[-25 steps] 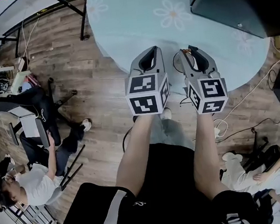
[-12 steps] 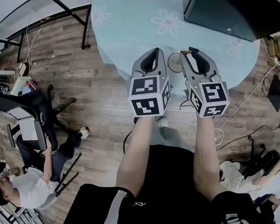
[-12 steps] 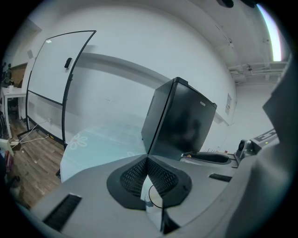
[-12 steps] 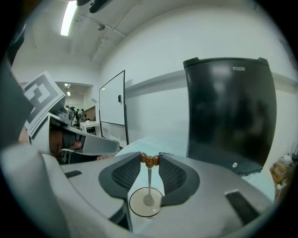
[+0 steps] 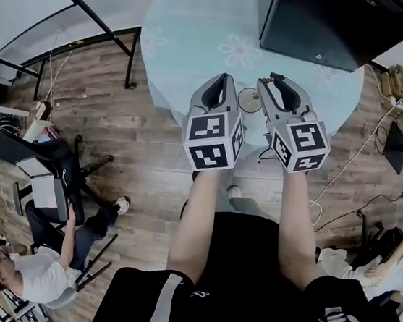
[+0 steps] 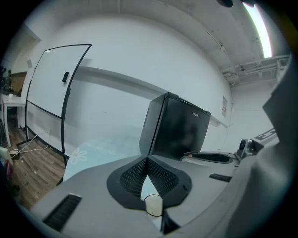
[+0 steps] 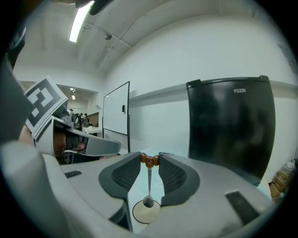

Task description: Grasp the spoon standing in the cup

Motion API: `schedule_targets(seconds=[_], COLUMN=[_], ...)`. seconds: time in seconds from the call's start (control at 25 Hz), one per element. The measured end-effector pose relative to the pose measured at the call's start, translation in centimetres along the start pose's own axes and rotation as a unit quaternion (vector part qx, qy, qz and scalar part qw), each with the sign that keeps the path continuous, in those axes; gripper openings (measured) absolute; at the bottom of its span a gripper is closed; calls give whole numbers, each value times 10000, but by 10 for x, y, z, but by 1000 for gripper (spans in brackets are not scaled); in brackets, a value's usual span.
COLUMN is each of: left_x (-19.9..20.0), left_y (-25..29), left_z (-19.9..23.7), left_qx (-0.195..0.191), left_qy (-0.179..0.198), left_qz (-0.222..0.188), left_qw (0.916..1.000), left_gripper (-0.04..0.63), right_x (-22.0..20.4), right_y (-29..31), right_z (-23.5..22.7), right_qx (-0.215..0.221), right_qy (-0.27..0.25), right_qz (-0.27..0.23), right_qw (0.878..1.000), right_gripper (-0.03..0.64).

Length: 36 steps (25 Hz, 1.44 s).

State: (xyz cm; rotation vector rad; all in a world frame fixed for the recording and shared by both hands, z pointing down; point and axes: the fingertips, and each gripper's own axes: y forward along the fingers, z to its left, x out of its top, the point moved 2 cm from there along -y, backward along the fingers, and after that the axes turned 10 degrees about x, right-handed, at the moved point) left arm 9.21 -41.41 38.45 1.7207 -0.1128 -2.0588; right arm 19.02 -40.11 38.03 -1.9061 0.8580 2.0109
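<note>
Round table (image 5: pixel 194 41), pale blue cloth with daisy print. A black fridge (image 5: pixel 329 10) stands at its far side.

Left tongs (image 6: pixel 147 160): tips pressed together, nothing between them, held just beside the right pair.

Right tongs (image 7: pixel 149 160): tips pinching the brown beaded end of the spoon (image 7: pixel 149 183). The hold sits at the very tips.

Cup (image 7: pixel 142 216): stands on the table directly beneath the right tongs, and lies between the two pairs in the head view.

The spoon hangs plumb from the pinch, its bowl at the cup mouth. Whether it touches the rim cannot be told.

Judgement: the grasp looks made, but shallow. To do it well:
- Keep the pressure even.
- Lift straight up along the handle so the bowl clears the rim without tipping the cup.
- Avoid any twist that would let the bead roll out.
- Keep the left tongs clear.
</note>
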Motion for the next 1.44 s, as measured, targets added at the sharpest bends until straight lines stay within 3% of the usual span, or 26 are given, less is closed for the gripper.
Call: schedule_targets(seconds=[0.48, 0.96, 1.44], left_x=[46, 62, 82], left_y=[-17, -31, -42], left_z=[-21, -31, -38], left_qx=[-121, -69, -79], left_qy=[193, 472, 501], left_qz=[-510, -777, -1075], left_qw=[9984, 9958, 9929], left_gripper=[0, 0, 0], right_x=[46, 63, 82], right_y=[-15, -27, -38], right_z=[7, 9, 12], right_qx=[153, 217, 258], right_qy=[-372, -419, -646], right_qz=[-406, -673, -827], right_qw=[9984, 9966, 9941], right_gripper=[126, 126, 126])
